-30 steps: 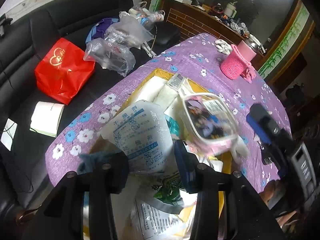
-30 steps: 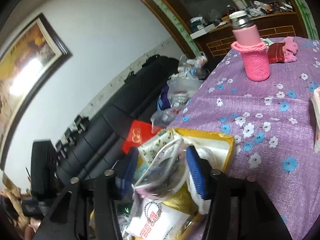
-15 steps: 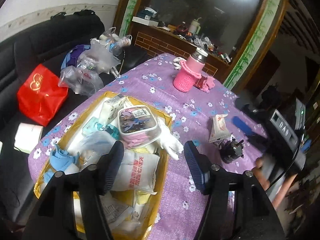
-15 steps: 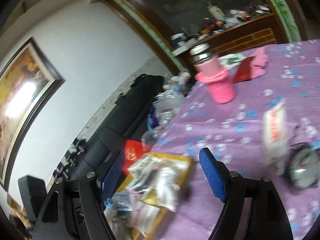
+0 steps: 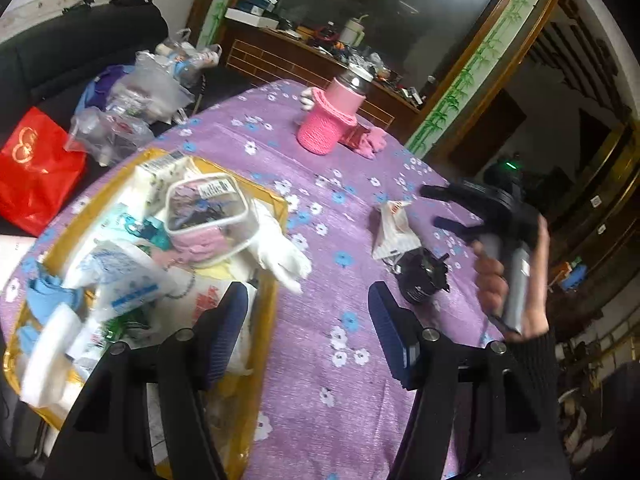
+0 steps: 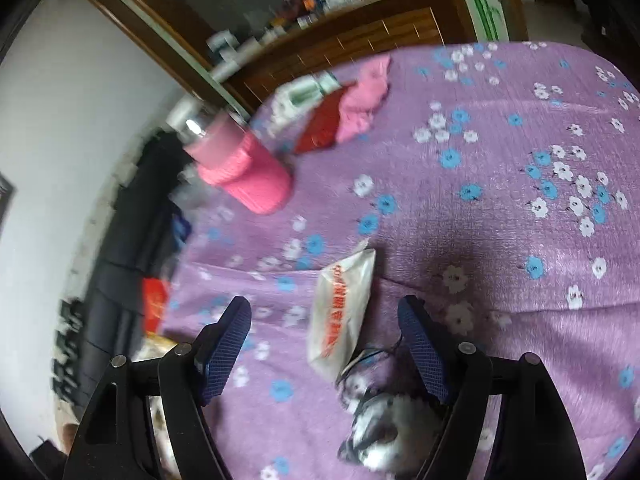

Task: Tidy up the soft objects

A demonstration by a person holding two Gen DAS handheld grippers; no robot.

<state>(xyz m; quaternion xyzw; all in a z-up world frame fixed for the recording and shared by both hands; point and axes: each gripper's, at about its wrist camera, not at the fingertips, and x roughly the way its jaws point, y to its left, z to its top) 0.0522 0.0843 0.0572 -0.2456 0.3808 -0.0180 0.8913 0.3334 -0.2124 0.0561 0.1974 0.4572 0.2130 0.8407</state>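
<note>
Both grippers have withdrawn from the yellow tray (image 5: 276, 216); the clear pouch (image 5: 208, 212) lies on its pile. Left gripper (image 5: 308, 320) and right gripper (image 6: 324, 344) gape wide, empty, the right above a white packet (image 6: 340, 312).

A: What is seen to the left of the left claw (image 5: 306, 322)?

B: A yellow tray (image 5: 276, 248) is heaped with soft items. On top, a clear zip pouch (image 5: 208, 212) holding pink and dark fabric is tilted, and a white glove (image 5: 280, 252) is draped over the tray's rim beside it.

A: And ahead of the right claw (image 6: 324, 344)?

B: A white packet with red lettering (image 6: 340, 312) is laid flat on the purple cloth between the spread fingers. Just below it, a blurred black-and-white bundle (image 6: 380, 436) is found near the right finger.
</note>
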